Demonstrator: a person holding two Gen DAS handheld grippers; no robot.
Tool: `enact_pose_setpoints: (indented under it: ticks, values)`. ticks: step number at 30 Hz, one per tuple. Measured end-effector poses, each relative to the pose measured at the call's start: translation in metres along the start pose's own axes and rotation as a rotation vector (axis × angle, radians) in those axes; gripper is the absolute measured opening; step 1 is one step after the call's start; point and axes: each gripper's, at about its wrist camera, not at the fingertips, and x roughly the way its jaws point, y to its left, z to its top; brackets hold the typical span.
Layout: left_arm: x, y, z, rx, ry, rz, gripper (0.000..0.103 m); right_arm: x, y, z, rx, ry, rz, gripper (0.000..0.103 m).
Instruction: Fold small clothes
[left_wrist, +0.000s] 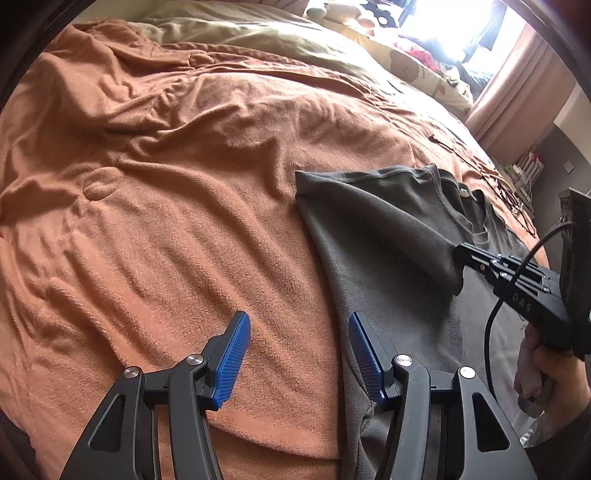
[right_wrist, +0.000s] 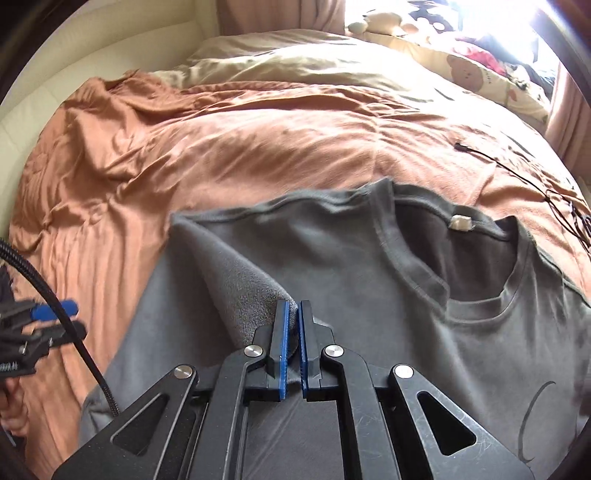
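The grey shirt (right_wrist: 351, 266) lies on the orange blanket (right_wrist: 221, 147), collar (right_wrist: 476, 306) ahead and to the right of the right gripper (right_wrist: 291, 314). That gripper's jaws stand nearly together, pinching a fold of the shirt's left side; from the pinch the cloth runs forward and left as a raised ridge to the shoulder corner, its fuzzy inner face turned up. The left gripper (left_wrist: 299, 332) stands wide and holds nothing. Its right finger (left_wrist: 364, 354) sits over the shirt's left edge, its left finger (left_wrist: 232, 354) over bare blanket, so the hem line runs between them; whether the pads touch cloth I cannot tell. The shirt looks light, soft and limp: it will sag wherever it is not held and will drape rather than crease sharply, so one pinch point should leave the rest trailing. The knit looks grippy enough against the ribbed blue pads, and nothing here is fragile. Judging by the lie, a lengthwise fold of the left side toward the middle is under way. A sensible hold for the left gripper would be the side edge just ahead of its right finger, low on the body, so both ends of the flap lift together and land straight. The blanket is rumpled and may drag the cloth. A black cable (right_wrist: 517, 166) lies well ahead and right, clear of the shirt.
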Motion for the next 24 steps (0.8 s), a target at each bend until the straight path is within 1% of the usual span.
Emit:
enact_pose_setpoints:
  ticks: [4,5,6,7,8,9,10,11,14,16,17,18,19,21,24]
  values:
    - [0.001,0.001,0.001,-0.003,-0.001,0.001,0.058,0.008,-0.022,0.014,0.079,-0.006,-0.070,0.002]
    - [0.002,0.001,0.001,-0.002,0.000,0.003,0.058,0.010,-0.028,0.016,0.102,0.001,-0.085,0.004]
    - [0.002,0.001,0.001,-0.001,0.000,0.005,0.058,0.011,-0.031,0.017,0.121,0.009,-0.077,0.016]
    - [0.003,0.001,0.002,0.000,0.000,0.007,0.058,0.011,-0.035,0.017,0.145,0.014,-0.048,0.029]
    - [0.003,0.001,0.002,0.000,0.000,0.009,0.058,0.011,-0.039,0.016,0.168,0.015,-0.011,0.069]
    - [0.004,0.001,0.002,-0.002,0.000,0.009,0.058,0.009,-0.041,0.014,0.185,0.007,0.010,0.088]
    - [0.004,0.000,0.002,-0.004,-0.002,0.008,0.058,0.006,-0.042,0.011,0.190,-0.013,0.019,0.088]
    - [0.004,0.000,0.002,-0.004,-0.004,0.006,0.058,0.005,-0.040,0.007,0.186,-0.010,0.040,0.088]
    - [0.007,-0.004,0.000,-0.002,0.000,0.002,0.058,0.013,-0.039,-0.001,0.202,0.032,0.174,0.088]
    - [0.010,-0.006,-0.001,-0.003,0.006,-0.004,0.058,0.018,-0.038,-0.007,0.214,0.050,0.207,0.074]
    - [0.011,-0.008,-0.003,-0.003,0.008,-0.007,0.058,0.024,-0.037,-0.010,0.226,0.077,0.222,0.057]
    - [0.011,-0.010,-0.004,-0.002,0.011,-0.012,0.058,0.029,-0.039,-0.012,0.240,0.101,0.238,0.045]
    - [0.012,-0.012,-0.005,0.001,0.014,-0.017,0.058,0.034,-0.042,-0.013,0.249,0.117,0.240,0.044]
    - [0.013,-0.017,-0.009,0.012,0.020,-0.018,0.058,0.042,-0.045,-0.014,0.253,0.124,0.216,0.044]
    - [0.015,-0.024,-0.012,0.026,0.028,-0.015,0.058,0.051,-0.050,-0.016,0.279,0.150,0.247,0.044]
